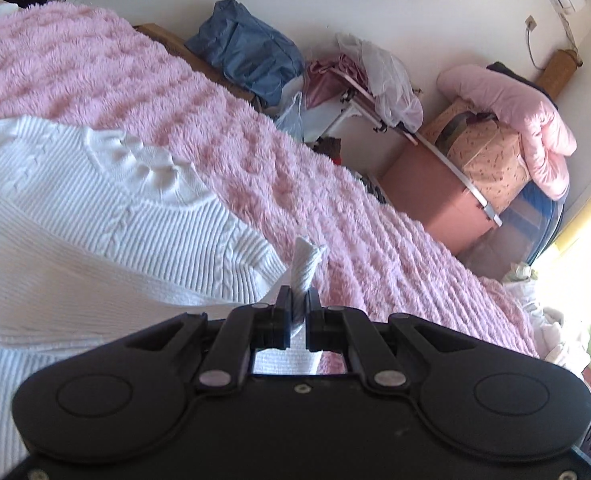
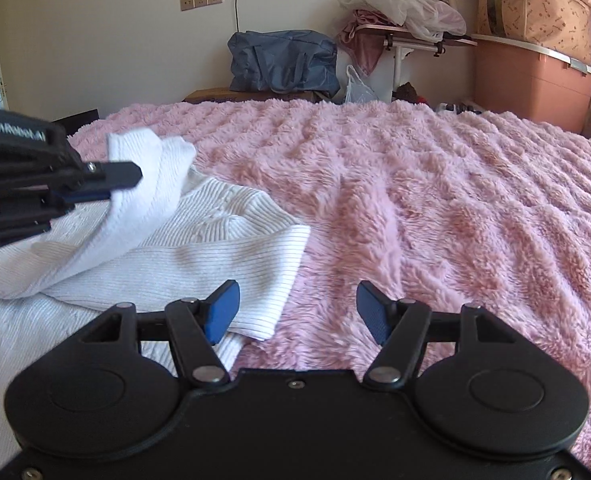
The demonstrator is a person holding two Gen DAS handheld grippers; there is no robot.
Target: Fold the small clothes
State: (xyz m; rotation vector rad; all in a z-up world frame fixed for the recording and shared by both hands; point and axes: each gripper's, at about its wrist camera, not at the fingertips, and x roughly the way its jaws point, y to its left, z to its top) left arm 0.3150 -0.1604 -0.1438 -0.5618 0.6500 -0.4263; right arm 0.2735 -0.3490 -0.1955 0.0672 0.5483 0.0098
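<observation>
The left gripper [image 1: 299, 308] pinches a lifted piece of the white sweater [image 1: 95, 208], starting a fold. The right gripper [image 2: 297, 312] is open and holds nothing. Next, lay that piece across.

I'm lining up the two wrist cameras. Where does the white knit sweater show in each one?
Left wrist view: white knit sweater fills the left half, one fold pinched in the left gripper.
Right wrist view: lower left, on the pink fuzzy blanket, lifted part held by the left gripper, right gripper open beside its edge.
Shared landmark: blue bag by the wall.
</observation>
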